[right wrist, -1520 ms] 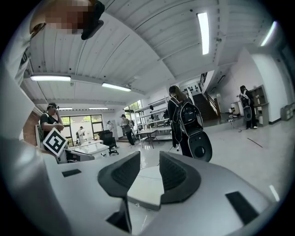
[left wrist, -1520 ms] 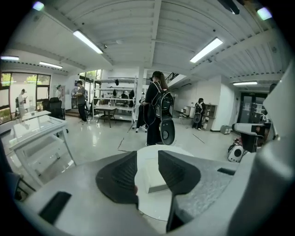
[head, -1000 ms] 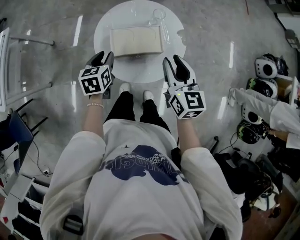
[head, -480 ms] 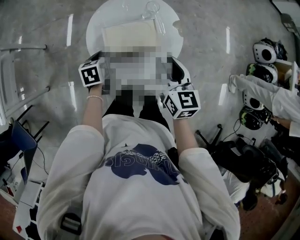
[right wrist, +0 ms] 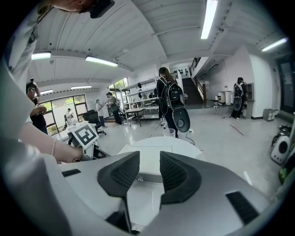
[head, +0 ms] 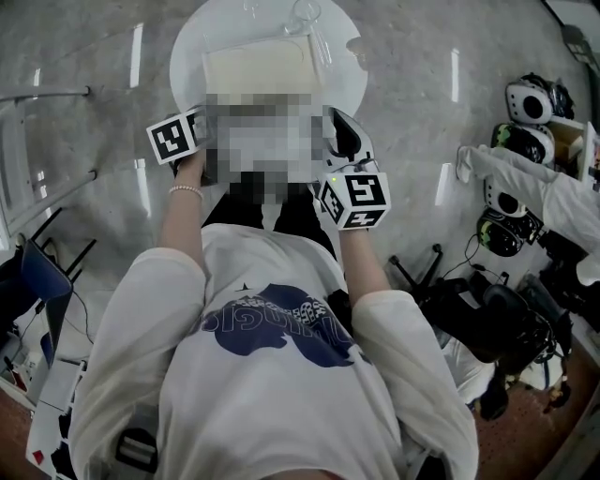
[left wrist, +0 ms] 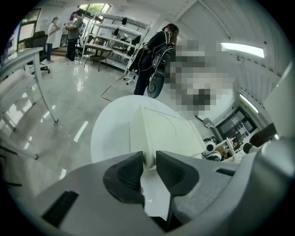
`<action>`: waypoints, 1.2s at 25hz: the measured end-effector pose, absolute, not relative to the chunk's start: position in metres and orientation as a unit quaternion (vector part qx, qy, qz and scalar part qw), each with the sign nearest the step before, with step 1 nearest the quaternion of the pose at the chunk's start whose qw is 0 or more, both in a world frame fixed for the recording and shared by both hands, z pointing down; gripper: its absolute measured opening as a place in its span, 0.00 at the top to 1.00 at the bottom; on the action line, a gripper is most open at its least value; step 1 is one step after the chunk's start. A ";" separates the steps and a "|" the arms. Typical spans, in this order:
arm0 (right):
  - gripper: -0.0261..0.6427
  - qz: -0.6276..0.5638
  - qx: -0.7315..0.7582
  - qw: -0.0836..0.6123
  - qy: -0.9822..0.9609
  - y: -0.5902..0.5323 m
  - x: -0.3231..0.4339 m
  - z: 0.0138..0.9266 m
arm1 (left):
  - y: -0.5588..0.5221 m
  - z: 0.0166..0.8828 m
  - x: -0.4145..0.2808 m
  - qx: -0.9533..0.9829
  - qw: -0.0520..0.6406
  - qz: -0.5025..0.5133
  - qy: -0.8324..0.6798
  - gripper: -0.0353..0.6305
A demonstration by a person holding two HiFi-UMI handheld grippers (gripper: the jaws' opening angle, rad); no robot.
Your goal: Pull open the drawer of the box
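Observation:
A cream box [head: 253, 66] lies on the round white table [head: 187, 56]; a mosaic patch hides its near edge in the head view. In the left gripper view the box [left wrist: 170, 131] runs away from my left gripper [left wrist: 149, 159]. Its jaws are closing, with the box's near left corner between them, and both pads look to be touching it. In the head view only the left marker cube [head: 176, 138] shows. My right gripper [head: 342, 141] [right wrist: 149, 173] is open and empty, just short of the box's front, which carries a small drawer knob [right wrist: 139, 179].
A clear cup [head: 302, 14] stands at the table's far edge. A metal frame [head: 37, 94] is on the left. Helmets and gear [head: 530, 136] lie on the floor at the right. A person with a backpack [right wrist: 168, 99] stands beyond the table.
Both grippers have moved forward from the table's near edge up to the box. The left one has gone to the box's near left corner. The right stays open.

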State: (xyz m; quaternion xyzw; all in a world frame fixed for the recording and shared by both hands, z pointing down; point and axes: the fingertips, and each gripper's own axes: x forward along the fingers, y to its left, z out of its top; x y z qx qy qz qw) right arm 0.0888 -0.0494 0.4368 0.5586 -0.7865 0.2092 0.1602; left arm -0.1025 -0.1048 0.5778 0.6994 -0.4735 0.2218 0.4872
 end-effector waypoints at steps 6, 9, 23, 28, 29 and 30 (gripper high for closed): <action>0.76 0.250 0.539 0.212 -0.776 -0.055 0.080 0.476 | -0.105 0.577 -0.101 0.692 0.491 0.226 -0.478 0.81; 0.74 0.269 0.517 0.244 -0.775 -0.059 0.071 0.502 | -0.106 0.578 -0.102 0.688 0.491 0.236 -0.479 0.81; 0.74 0.330 0.444 0.347 -0.758 -0.067 0.023 0.596 | -0.105 0.576 -0.105 0.662 0.504 0.222 -0.509 0.82; 0.74 0.354 0.448 0.358 -0.739 -0.071 0.021 0.617 | -0.105 0.577 -0.106 0.658 0.506 0.214 -0.515 0.82; 0.74 0.359 0.451 0.358 -0.735 -0.073 0.020 0.619 | -0.105 0.577 -0.107 0.657 0.507 0.212 -0.516 0.82; 0.74 0.362 0.453 0.357 -0.732 -0.074 0.020 0.621 | -0.105 0.577 -0.107 0.656 0.508 0.210 -0.517 0.82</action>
